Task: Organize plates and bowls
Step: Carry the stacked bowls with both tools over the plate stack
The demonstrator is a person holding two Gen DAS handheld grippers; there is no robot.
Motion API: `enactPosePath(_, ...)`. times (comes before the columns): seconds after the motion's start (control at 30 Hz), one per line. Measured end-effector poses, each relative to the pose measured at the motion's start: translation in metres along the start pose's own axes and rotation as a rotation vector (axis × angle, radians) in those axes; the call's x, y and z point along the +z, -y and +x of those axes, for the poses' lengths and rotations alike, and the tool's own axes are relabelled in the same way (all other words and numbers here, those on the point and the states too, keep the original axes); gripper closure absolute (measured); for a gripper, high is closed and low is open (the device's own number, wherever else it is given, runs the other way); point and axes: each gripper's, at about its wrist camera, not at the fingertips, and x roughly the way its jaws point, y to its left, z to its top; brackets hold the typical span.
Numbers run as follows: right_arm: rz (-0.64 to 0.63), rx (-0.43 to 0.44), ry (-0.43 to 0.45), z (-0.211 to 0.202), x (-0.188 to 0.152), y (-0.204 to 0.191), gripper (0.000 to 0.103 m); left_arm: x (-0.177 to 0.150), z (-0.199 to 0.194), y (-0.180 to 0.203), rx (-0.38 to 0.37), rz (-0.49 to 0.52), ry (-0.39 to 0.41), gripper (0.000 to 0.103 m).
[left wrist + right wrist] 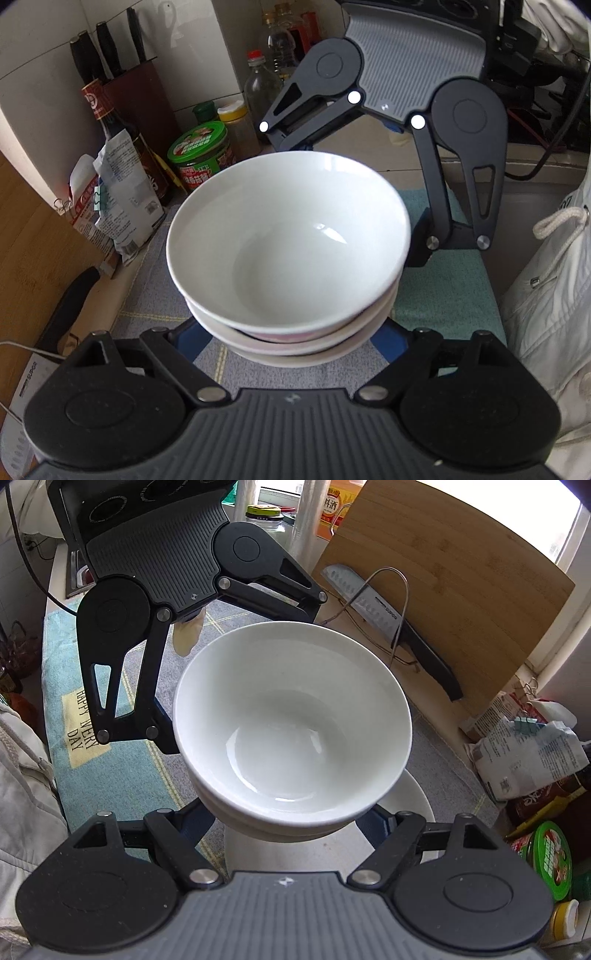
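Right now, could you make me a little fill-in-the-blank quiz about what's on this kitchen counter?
1. The stacked bowls are all ____ in colour.
2. The top bowl holds no food; it is ____.
3. The knife leans on a board made of ____.
4. The jar has a ____ lid.

Missing words: white; empty; wood; green.

Towel [85,720] "HAPPY MERRY DAY" (knife [388,609] "SUPOR").
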Motion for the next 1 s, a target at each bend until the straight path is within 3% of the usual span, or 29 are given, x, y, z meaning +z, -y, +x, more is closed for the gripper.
enactPosePath(0.5, 0.044, -0.049, -0.022, -0.005, -0.026, 0.021, 0.018, 0.021, 0.034, -0.005, -0.018, 0.057, 0.008, 0.013)
enactPosePath(1.0, 0.062, -0.054, -0.049, 0.009, -0.036, 0.037, 0.018, 0.026, 0.062, -0.014, -0.033, 0.051, -0.004, 0.013)
